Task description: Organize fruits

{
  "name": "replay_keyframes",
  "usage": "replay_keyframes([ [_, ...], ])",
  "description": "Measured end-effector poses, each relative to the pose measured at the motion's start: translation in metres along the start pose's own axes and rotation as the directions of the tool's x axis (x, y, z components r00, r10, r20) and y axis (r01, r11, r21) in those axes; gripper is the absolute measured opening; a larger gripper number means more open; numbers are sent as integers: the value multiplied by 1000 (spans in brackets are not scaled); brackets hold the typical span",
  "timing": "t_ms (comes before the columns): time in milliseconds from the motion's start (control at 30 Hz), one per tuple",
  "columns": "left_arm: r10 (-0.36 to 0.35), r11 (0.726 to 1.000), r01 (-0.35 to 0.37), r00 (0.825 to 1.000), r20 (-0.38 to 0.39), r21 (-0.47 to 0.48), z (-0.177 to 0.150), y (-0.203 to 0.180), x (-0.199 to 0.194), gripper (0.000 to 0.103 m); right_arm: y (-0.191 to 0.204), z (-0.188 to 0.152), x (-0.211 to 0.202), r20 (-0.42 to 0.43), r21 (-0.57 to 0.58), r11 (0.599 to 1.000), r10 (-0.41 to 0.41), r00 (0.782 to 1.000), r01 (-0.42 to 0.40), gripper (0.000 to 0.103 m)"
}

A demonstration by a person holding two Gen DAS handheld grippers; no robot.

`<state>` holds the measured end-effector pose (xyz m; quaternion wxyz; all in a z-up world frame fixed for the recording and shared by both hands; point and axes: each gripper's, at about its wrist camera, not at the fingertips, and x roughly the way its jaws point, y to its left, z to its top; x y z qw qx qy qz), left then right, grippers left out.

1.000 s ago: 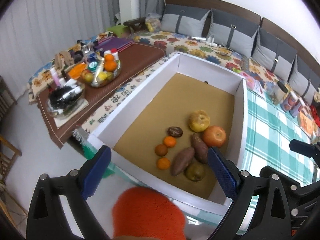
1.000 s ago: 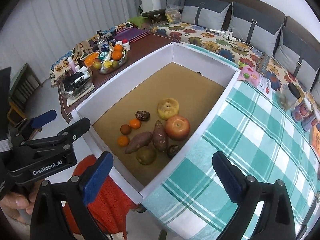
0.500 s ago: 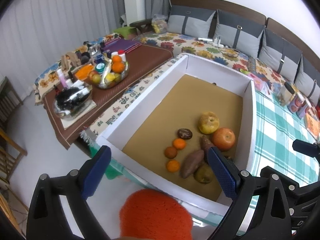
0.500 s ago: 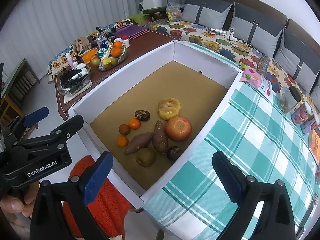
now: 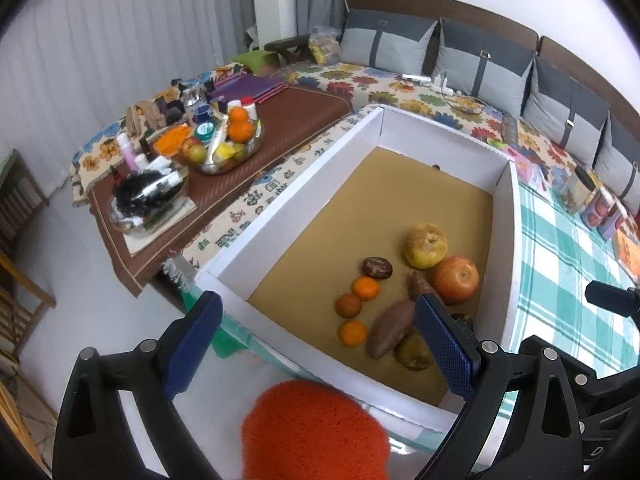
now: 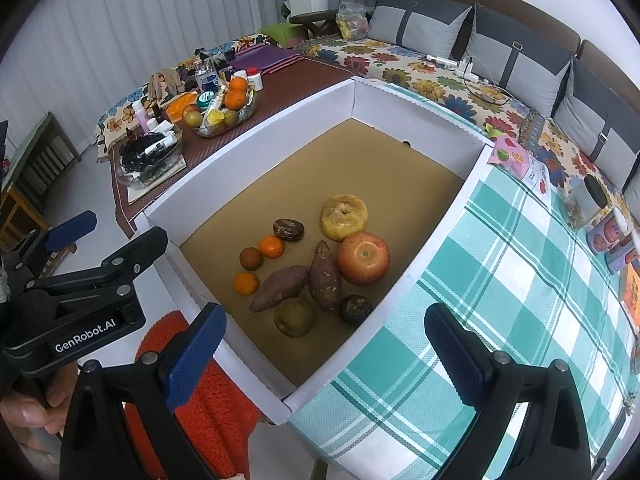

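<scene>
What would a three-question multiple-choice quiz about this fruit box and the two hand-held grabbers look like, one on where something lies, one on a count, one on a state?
1. Where does the red apple lie in the white box?
A. near the wall beside the checked cloth
B. in the far corner
C. outside the box

2. How many small orange fruits are in the box?
A. one
B. three
C. six

3. How are the two grippers?
A. both open and empty
B. both shut on fruit
C. one holds a sweet potato

Answers: 1 A, it sits by the wall next to the checked cloth. 2 B, three lie in a cluster. 3 A, left gripper and right gripper hold nothing.
</scene>
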<state>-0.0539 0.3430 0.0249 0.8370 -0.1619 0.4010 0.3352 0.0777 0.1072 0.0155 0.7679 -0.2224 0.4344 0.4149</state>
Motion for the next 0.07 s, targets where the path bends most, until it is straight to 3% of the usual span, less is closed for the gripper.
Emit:
replay_keyframes([
  [67, 2, 1000, -2, 1000, 5, 3, 0, 0, -1, 98, 1, 0, 3, -1, -6, 1000, 1, 1000, -1, 99],
])
